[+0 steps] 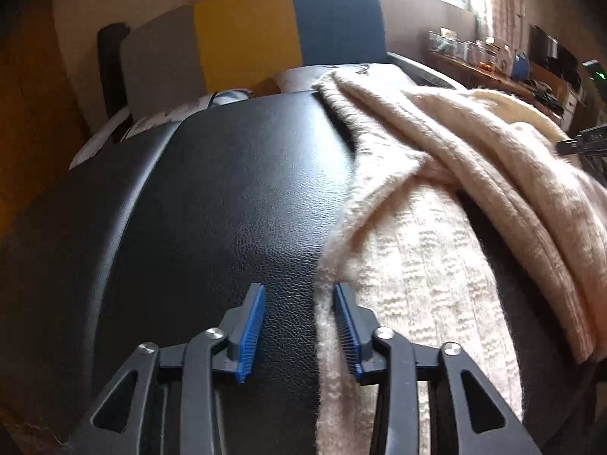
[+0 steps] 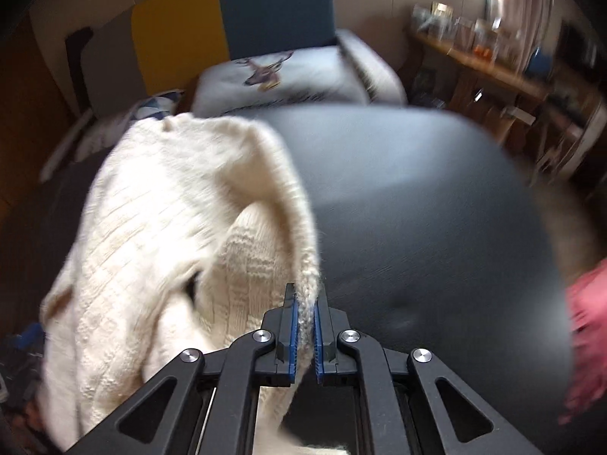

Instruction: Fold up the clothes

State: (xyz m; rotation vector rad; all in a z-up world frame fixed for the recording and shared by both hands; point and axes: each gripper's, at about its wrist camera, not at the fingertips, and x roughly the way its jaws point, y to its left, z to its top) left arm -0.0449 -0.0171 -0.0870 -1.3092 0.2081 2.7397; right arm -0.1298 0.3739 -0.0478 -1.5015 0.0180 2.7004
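1. Lying across the black leather surface (image 1: 227,197), the cream knitted sweater (image 1: 436,227) covers its right part in the left wrist view, while the left part is bare up to the rounded edge.
2. The left gripper (image 1: 299,326) hovers low with its blue-padded fingers (image 1: 250,333) spread apart; the sweater's fuzzy edge runs between them, just beside the right pad, and nothing is clamped.
3. The right gripper (image 2: 304,326) has its jaws pressed onto a hem of the sweater (image 2: 170,208), which rises from the surface in a lifted fold.
4. In the right wrist view, bare leather (image 2: 436,208) spreads wide to the right of the held hem.
5. Beyond the far edge lies a deer-print cushion (image 2: 277,76) before a grey, yellow and teal backrest (image 1: 250,34).
6. The right wrist view is blurred; a pink thing (image 2: 586,333) at its right border is cut off and cannot be identified. The shelf clutter (image 1: 493,53) is too small to make out.
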